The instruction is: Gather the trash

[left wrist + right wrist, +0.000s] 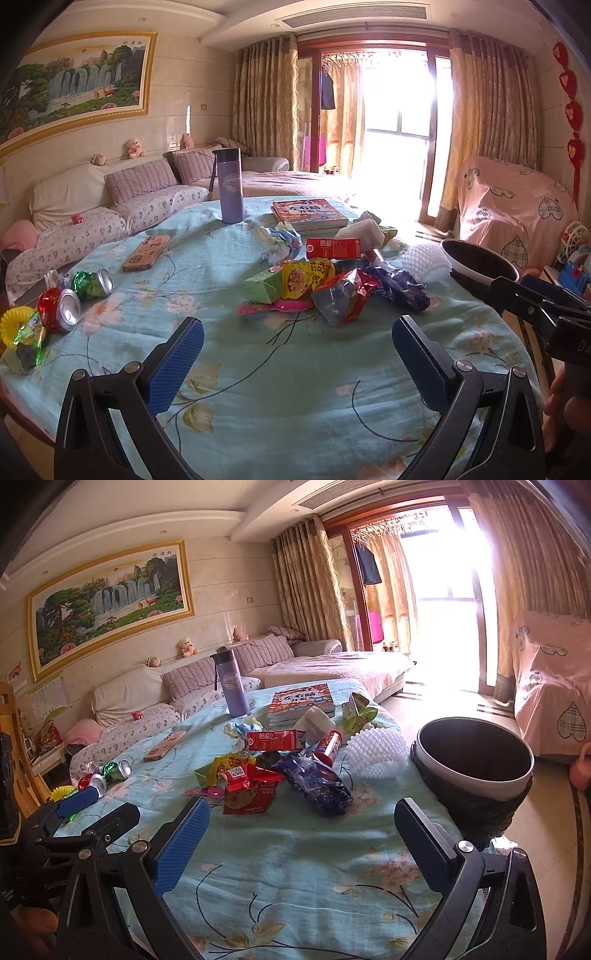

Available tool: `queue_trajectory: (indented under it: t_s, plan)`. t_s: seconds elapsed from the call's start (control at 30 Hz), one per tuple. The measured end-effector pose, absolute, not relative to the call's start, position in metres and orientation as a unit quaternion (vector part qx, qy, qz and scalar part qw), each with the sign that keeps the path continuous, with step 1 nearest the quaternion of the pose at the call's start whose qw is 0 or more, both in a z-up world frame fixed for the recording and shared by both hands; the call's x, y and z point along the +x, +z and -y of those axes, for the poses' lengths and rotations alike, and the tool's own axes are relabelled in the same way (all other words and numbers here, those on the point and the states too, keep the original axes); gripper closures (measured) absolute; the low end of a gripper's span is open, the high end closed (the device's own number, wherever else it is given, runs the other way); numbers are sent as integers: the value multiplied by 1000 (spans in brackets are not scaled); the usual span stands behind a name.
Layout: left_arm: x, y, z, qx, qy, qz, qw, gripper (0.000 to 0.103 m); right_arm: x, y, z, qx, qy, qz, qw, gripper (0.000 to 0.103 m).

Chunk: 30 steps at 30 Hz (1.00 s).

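Observation:
A heap of crumpled snack wrappers (325, 288) lies mid-table, with a red carton (332, 248) just behind it. Two crushed cans, one green (94, 282) and one red (61, 310), lie at the table's left edge among more wrappers. My left gripper (297, 354) hovers open over bare cloth, short of the heap. The right gripper (303, 834) is also open and holds nothing, with the wrappers (258, 775) ahead of it. A dark waste bin with a white rim (480, 788) stands off the table's right edge, to the front right of the right gripper.
The round table carries a light blue floral cloth (295, 387). A purple bottle (231, 192), a stack of books (308, 214) and a flat wooden box (146, 253) sit at the back. A white foam net (376, 753) lies near the bin. A sofa runs behind.

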State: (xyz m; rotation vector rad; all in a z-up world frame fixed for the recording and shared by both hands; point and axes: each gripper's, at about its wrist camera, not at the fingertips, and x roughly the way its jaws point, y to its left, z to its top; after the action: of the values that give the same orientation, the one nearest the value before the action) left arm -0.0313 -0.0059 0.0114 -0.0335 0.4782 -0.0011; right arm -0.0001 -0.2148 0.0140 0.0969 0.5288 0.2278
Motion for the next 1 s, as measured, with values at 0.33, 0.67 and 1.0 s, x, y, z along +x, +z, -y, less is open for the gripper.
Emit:
queue_trajectory:
  t_s: [0.33, 0.67, 1.0]
  plan:
    - [-32, 9, 6, -19, 1, -237, 971, 1, -1, 15, 214, 50, 114, -264, 957, 2]
    - [-32, 7, 5, -20, 1, -239, 971, 1, 0, 13, 213, 51, 117, -266, 955, 2]
    - [-32, 6, 5, -21, 1, -239, 971, 1, 2, 11, 213, 54, 119, -270, 954, 2]
